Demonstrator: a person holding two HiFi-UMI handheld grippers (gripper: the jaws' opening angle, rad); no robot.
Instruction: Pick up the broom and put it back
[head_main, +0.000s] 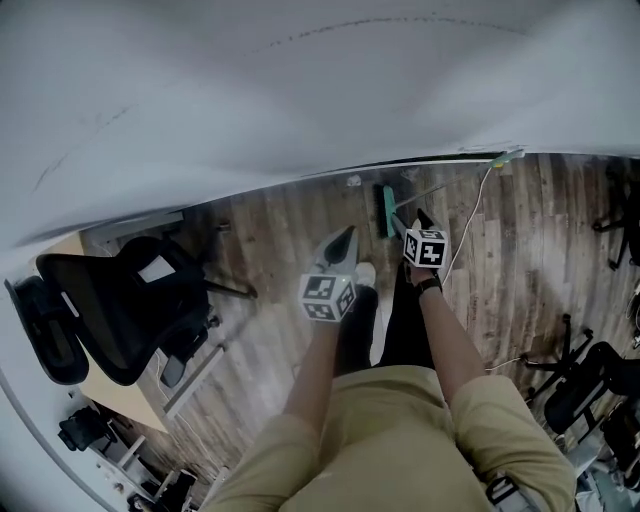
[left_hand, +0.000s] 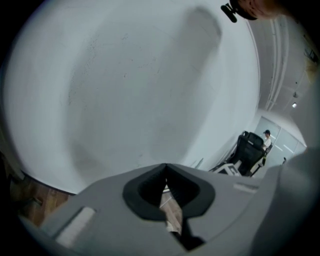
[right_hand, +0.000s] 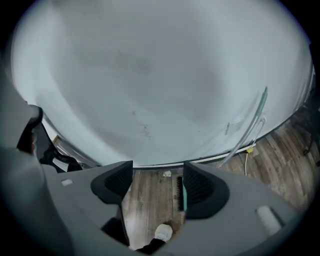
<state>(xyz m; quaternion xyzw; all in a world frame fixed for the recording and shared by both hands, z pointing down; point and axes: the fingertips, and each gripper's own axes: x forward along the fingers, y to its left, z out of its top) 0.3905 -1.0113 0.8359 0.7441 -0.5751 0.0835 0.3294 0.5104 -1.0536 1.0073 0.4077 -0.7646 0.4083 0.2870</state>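
Broom (head_main: 385, 211) handle is lost behind the right gripper (head_main: 423, 220), upper centre of head view. In the right gripper view its finger (right_hand: 202, 187) covers half the brush. Person (left_hand: 266, 139), mid right of left gripper view, too small. Chair (head_main: 622, 215) cut by right edge.

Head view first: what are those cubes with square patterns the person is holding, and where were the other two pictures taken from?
A person wears a camera on the head, looking down at a wooden floor. Each hand holds a two-jaw gripper; the cubes are part of them. The other two pictures come from cameras riding on each gripper. The left gripper is shut and empty. The right gripper is open and empty, aimed at the green broom by the wall.
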